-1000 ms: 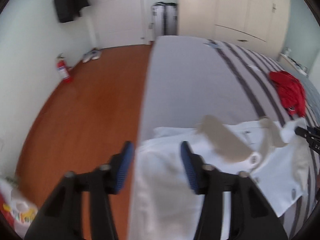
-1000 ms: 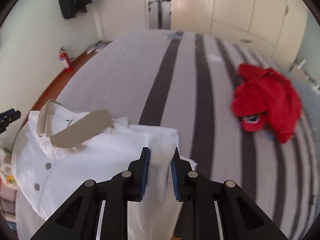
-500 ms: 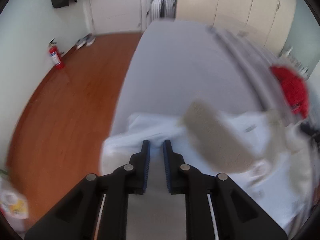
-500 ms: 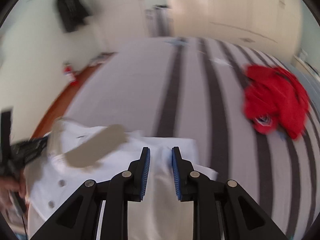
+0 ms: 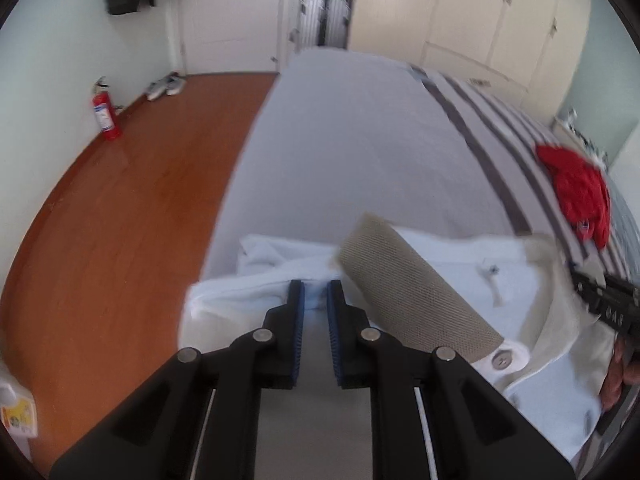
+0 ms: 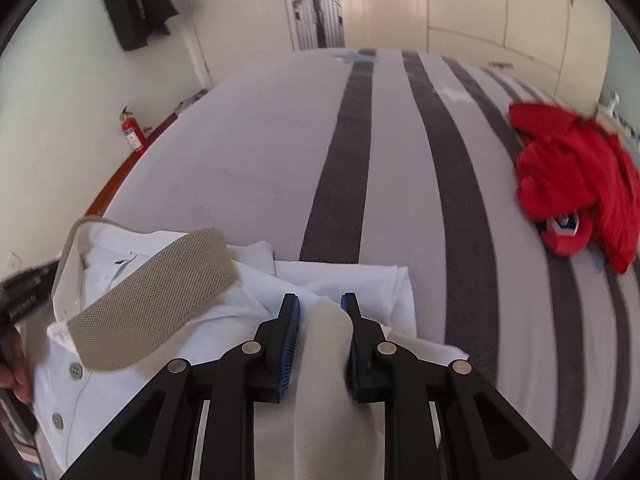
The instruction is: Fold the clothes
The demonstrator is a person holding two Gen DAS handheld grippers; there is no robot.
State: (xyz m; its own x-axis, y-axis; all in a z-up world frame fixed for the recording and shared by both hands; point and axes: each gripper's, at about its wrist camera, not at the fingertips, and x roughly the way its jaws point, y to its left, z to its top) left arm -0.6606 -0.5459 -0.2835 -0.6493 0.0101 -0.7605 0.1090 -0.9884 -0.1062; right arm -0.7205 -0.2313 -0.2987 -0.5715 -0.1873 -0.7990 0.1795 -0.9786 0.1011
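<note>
White shirt point(image 5: 460, 280) at bed point(image 5: 360, 140) edge, floor point(image 5: 140, 200) beside.

The white polo shirt point(image 6: 224, 304) lies front-up at the near edge of the striped bed, its beige mesh collar point(image 6: 152, 300) spread open and the placket buttoned. Both shoulder areas appear bunched and lifted. The red garment point(image 6: 576, 176) lies crumpled well apart.

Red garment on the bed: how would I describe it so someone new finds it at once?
Start from the striped bed. Follow the dark stripes toward the right edge, well beyond the white shirt. There lies the red garment, crumpled in a heap, the only red cloth on the cover.
</note>
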